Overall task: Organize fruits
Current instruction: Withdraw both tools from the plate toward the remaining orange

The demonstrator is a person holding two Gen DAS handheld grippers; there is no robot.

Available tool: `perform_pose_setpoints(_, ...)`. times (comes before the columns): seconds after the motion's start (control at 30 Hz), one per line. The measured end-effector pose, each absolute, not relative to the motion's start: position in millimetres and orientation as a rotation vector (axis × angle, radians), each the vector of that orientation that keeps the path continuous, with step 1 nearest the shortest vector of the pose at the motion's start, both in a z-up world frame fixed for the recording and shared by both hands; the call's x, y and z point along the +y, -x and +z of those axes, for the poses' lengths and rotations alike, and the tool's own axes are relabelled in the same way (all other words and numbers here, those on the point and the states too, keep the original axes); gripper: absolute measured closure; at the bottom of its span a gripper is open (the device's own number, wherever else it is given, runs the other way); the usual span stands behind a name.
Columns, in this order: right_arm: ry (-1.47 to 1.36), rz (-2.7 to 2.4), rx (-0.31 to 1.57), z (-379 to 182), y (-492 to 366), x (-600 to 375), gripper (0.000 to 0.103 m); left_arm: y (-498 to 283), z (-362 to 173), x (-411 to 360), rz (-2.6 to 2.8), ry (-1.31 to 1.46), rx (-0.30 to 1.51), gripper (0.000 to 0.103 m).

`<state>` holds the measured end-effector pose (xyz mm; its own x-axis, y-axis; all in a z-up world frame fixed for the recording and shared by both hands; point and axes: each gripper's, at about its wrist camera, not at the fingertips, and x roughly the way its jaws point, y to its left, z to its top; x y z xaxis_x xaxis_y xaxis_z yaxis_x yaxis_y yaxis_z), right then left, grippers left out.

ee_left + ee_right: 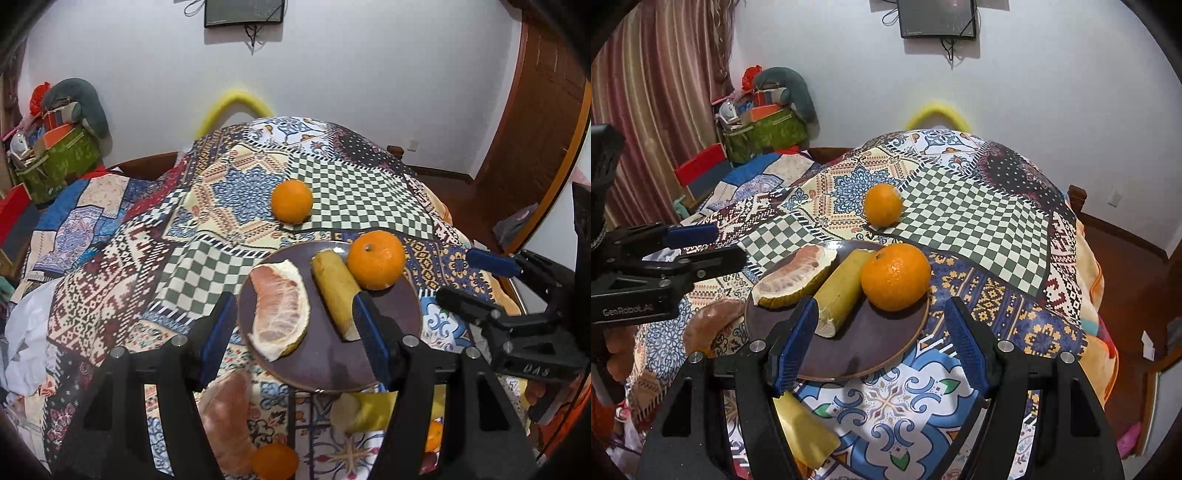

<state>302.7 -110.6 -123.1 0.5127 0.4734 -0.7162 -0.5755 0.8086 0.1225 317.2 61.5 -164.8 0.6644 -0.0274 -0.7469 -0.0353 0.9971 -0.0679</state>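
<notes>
Soft even indoor light, faint shadows, strong fisheye warping, dark blurred corners

You are working in a lived-in home room. A patchwork quilt [979, 229] covers the bench, striped curtains [665, 96] hang at the far left, and a wall-mounted screen [938, 18] trails cables. Cluttered boxes [764, 125] pile in the far corner, and a wooden door [535, 110] stands right.

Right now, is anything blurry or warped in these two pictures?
Left wrist view: the far orange is sharp, and the tablecloth bulges from fisheye. Right wrist view: that orange is smeared, and the room edges curve.
</notes>
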Motion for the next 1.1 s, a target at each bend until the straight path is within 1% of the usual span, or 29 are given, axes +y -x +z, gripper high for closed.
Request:
perform_pose_setpoints(0.37, 0.113, 0.611, 0.827, -121, -331, -105, 0.035, -316, -179, 113, 0.099, 0.148, 0.832, 0.038)
perform_pose_setpoints(0.67, 0.168, 0.636, 0.863, -114, -383, -63, 0.035, -312, -177, 162, 0.162, 0.157, 0.766, 0.038)
perform_pose_setpoints(0.9, 0.148, 0.652, 1.033, -139, -449, -16, 0.035, -294, -185, 205, 0.185, 0.203, 0.731, 0.038)
perform_pose_setpoints(1.1, 0.179, 0.594, 1.134, -164, -492, 14, 0.035, -284, -194, 232, 0.198, 0.231, 0.723, 0.038)
